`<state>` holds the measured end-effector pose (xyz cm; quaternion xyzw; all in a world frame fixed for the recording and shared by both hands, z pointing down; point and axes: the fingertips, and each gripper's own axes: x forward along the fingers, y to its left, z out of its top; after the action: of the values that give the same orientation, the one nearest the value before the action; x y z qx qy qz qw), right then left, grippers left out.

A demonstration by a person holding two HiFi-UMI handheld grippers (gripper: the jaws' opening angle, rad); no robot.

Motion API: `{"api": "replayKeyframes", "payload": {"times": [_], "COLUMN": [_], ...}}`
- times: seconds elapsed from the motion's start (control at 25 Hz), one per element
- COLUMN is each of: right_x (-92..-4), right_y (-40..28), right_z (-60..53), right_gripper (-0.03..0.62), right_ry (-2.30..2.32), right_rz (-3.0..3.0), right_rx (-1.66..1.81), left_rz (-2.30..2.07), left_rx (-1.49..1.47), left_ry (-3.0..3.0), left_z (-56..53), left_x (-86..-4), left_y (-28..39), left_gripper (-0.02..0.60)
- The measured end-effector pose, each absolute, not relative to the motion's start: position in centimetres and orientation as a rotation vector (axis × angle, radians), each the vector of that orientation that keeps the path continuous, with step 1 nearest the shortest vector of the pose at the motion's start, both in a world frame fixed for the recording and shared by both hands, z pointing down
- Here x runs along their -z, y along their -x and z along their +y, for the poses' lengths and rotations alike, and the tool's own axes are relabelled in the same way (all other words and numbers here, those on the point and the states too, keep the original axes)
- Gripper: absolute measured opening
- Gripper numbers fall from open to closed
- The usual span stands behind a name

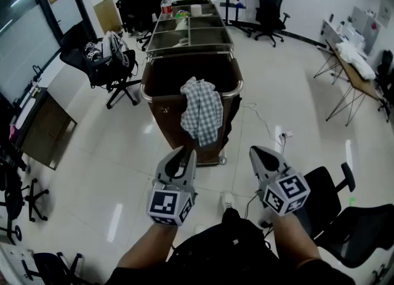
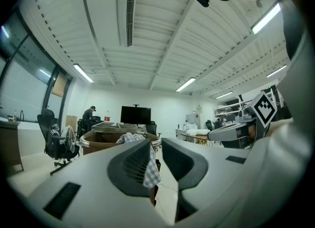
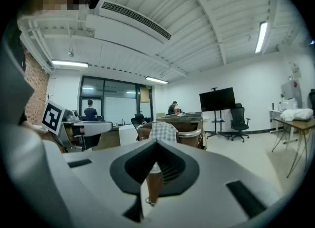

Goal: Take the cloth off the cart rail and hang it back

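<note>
Checked cloth [image 1: 202, 110] draped over the cart rail [image 1: 145, 96], well ahead of you. Your left gripper [image 1: 182, 154] and right gripper [image 1: 258, 152] are both closed and empty. The cloth is probably light and limp; pinch the bunched fold at the rail.
</note>
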<state>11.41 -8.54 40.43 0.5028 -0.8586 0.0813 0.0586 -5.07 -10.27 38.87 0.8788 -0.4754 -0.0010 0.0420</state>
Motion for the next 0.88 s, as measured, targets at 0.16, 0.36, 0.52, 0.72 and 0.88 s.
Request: {"api": "replayKeyframes", "payload": {"times": [0.16,0.36,0.52,0.72,0.88], "right_x": [-40.5,-39.7,-39.5,-39.7,-39.8], "right_y": [-12.3,-14.3,-15.4,-16.8,-17.9], "right_z": [-11.6,-16.1,-19.3,-22.7,-25.0], "right_gripper": [0.014,0.014,0.014,0.014,0.014], "right_ry": [-1.499,-1.499,-1.478,-1.447,-1.428], "right_rz": [-2.613,-2.635,-2.649,-2.648,-2.641], "right_rx": [-0.239,-0.221,-0.212,-0.212,-0.210], "left_rz": [-1.452,-1.485,-1.502,-1.558,-1.602], "left_rx": [-0.002,-0.044,-0.073,-0.069,-0.097], "left_ry": [-2.671,-2.628,-2.601,-2.564,-2.524], "left_z": [-14.0,-19.7,-23.9,-28.6,-31.4], "left_x": [-39.8,-40.5,-41.0,-41.1,-41.8], "left_y": [3.8,2.3,1.1,0.2,0.2], "left_gripper": [0.182,0.378,0.433,0.433,0.433]}}
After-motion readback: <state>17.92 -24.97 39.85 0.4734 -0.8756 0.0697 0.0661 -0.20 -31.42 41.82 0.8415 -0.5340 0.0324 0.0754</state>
